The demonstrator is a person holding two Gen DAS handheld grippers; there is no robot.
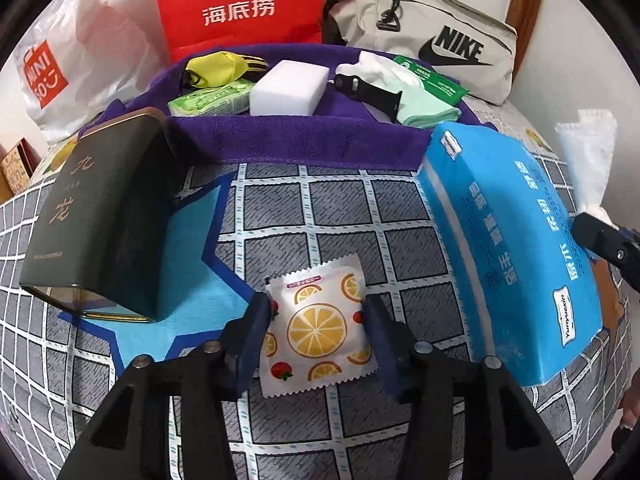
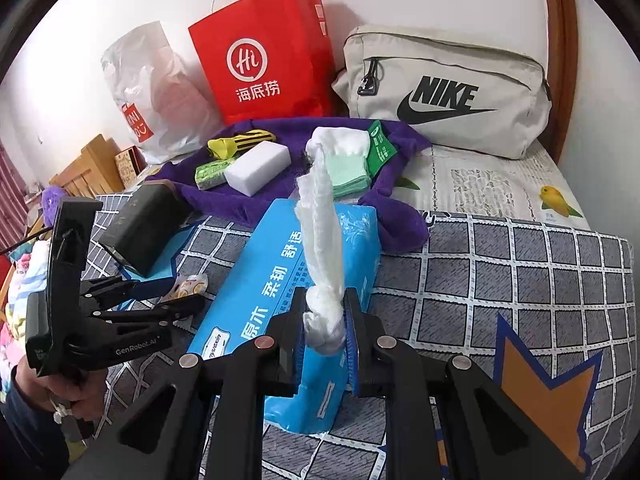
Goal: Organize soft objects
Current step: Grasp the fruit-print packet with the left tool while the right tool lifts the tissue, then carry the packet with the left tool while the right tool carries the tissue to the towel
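Observation:
My left gripper (image 1: 318, 322) is open around a small white packet with orange-slice prints (image 1: 318, 326) lying on the checked bedspread; its fingers stand on either side of the packet. My right gripper (image 2: 323, 324) is shut on a white tissue (image 2: 320, 216) pulled up out of the blue tissue pack (image 2: 256, 296), which also shows in the left wrist view (image 1: 516, 240). A purple towel (image 1: 296, 136) at the back holds a white sponge (image 1: 288, 88), a green wipes pack (image 1: 208, 100), a yellow cloth (image 1: 216, 66) and mint green cloths (image 1: 424, 108).
A dark tin box (image 1: 100, 224) stands left of the packet. A red paper bag (image 1: 244, 4), a white plastic bag (image 1: 72, 68) and a beige Nike bag (image 1: 432, 36) line the wall behind the towel. The left gripper also shows in the right wrist view (image 2: 176, 292).

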